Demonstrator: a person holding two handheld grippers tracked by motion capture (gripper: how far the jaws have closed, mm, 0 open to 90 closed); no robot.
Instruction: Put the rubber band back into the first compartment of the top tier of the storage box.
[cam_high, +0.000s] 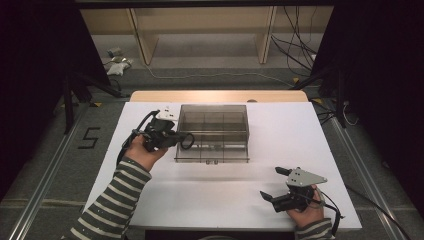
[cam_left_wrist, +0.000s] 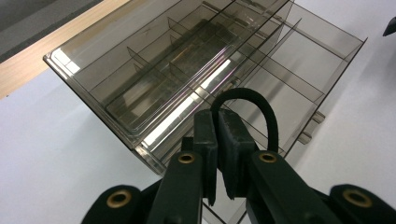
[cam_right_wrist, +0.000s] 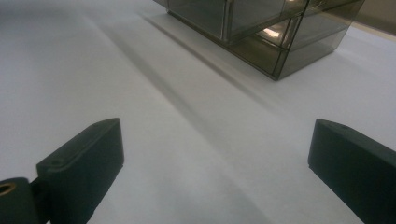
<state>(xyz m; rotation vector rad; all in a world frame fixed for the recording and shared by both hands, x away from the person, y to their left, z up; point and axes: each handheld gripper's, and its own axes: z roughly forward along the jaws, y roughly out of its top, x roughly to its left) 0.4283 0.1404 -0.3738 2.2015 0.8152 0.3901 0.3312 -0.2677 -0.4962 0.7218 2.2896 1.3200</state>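
L gripper (cam_left_wrist: 215, 122) clamped on black elastic loop (cam_left_wrist: 261, 105) beside smoked-plastic compartment box (cam_left_wrist: 154, 79); loop looks soft, light, springy; grip mid-band; R gripper (cam_high: 280, 183) jaws wide, empty.

I see a glossy smoked clear-plastic organizer box (cam_high: 212, 132), a matt black band (cam_left_wrist: 261, 105) that looks like rubber, a smooth matt white tabletop (cam_high: 280, 135), its far edge wood

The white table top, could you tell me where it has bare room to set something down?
The table is bare right of the clear divided box, and in front of it, toward the open right gripper. It is crowded at the box's left wall, where the left gripper pinches a black loop.
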